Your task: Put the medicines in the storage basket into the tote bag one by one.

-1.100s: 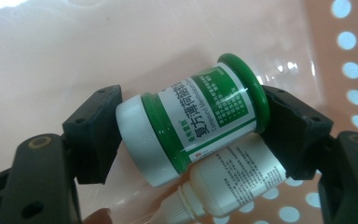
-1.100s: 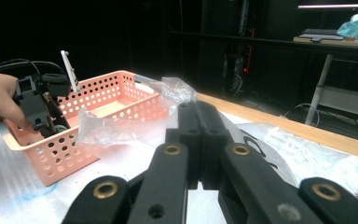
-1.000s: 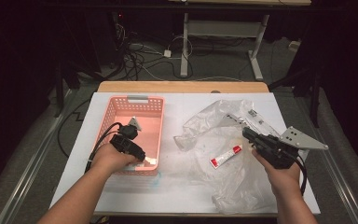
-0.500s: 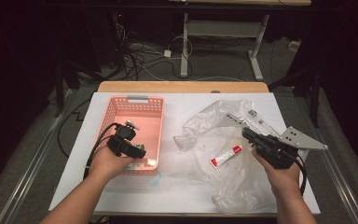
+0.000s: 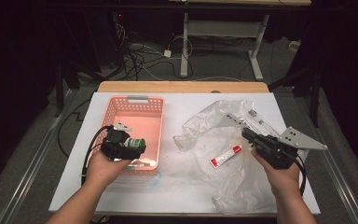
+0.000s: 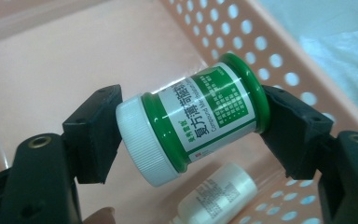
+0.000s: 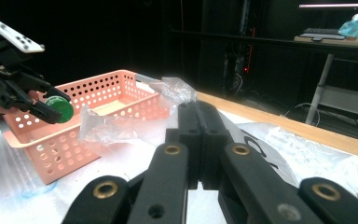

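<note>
My left gripper [image 5: 137, 144] is shut on a green bottle [image 5: 134, 143] with a white cap, held lying sideways above the near part of the pink basket [image 5: 140, 103]. In the left gripper view the pads press the bottle [image 6: 200, 112] at its cap and its base, with the basket wall [image 6: 279, 51] behind. A white bottle [image 6: 214, 196] lies on the basket floor below. My right gripper [image 5: 249, 135] rests shut over a clear plastic bag [image 5: 223, 172], with nothing between its jaws [image 7: 200, 135]. A red and white tube [image 5: 225, 156] lies on the bag, just left of that gripper.
The basket [image 7: 74, 140] stands on the left half of the white-covered table [image 5: 177, 196]. The crumpled bag spreads over the right half, with a printed label [image 5: 256, 119] at its far side. A wooden strip [image 5: 182, 87] runs along the table's back edge. Cables and desk legs lie beyond.
My left gripper has lifted the green bottle up from low in the basket. The right gripper has stayed where it was.
</note>
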